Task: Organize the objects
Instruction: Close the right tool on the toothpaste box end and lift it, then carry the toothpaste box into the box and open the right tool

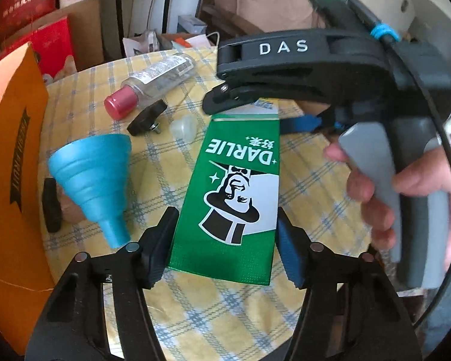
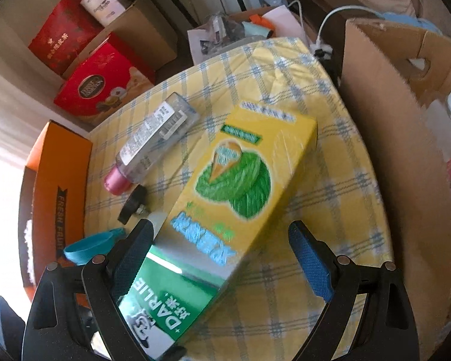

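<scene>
A green and yellow Darlie toothpaste box (image 1: 234, 198) lies on the yellow checked tablecloth (image 1: 300, 180). My left gripper (image 1: 225, 240) straddles its near end, jaws wide and apart from its sides. My right gripper (image 1: 222, 87) hovers over the box's far end in the left wrist view. In the right wrist view the box (image 2: 225, 186) lies between the open right gripper (image 2: 222, 255) jaws, its left pad (image 2: 129, 258) close to the box edge. A clear bottle with a pink cap (image 1: 153, 84), a blue funnel (image 1: 96, 177) and a black knob (image 1: 147, 117) lie to the left.
An orange fruit box (image 1: 9, 156) stands at the table's left edge. A brown cardboard carton (image 2: 406, 150) stands at the right. A small translucent cap (image 1: 183, 126) lies by the knob. Red gift boxes (image 2: 99, 87) and clutter stand behind the table.
</scene>
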Available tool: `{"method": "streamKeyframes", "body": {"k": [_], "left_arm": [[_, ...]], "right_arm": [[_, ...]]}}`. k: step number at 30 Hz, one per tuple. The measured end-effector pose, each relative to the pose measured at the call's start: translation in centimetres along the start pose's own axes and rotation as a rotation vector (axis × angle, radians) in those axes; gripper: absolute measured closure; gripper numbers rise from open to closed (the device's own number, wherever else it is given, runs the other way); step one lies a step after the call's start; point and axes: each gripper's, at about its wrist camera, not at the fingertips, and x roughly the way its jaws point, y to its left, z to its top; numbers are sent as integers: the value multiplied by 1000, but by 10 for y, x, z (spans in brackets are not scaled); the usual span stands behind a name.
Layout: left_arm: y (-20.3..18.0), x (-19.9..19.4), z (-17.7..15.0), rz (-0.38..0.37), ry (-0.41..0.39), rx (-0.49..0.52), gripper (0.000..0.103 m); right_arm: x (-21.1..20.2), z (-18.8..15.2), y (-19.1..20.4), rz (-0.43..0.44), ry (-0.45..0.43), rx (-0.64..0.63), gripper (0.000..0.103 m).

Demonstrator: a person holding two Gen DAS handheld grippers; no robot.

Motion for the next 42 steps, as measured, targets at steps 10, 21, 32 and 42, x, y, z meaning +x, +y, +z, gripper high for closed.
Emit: {"method": "streamKeyframes", "body": {"k": [10,21,32,42], "left_arm": [[-10,-13,4,17,-40,39,49],[1,-73,13,53,-137,15,49],[46,-124,16,110,-193,-58,49],[85,-152,1,163,-211,-112,49]], "right_arm": [[-8,-7,16,41,-10,-11,22],[-50,-6,70,61,-84,-108,23],[-61,0,160,92,-93,-237,24],[-46,-3,214,130,-66,-297,24]]}}
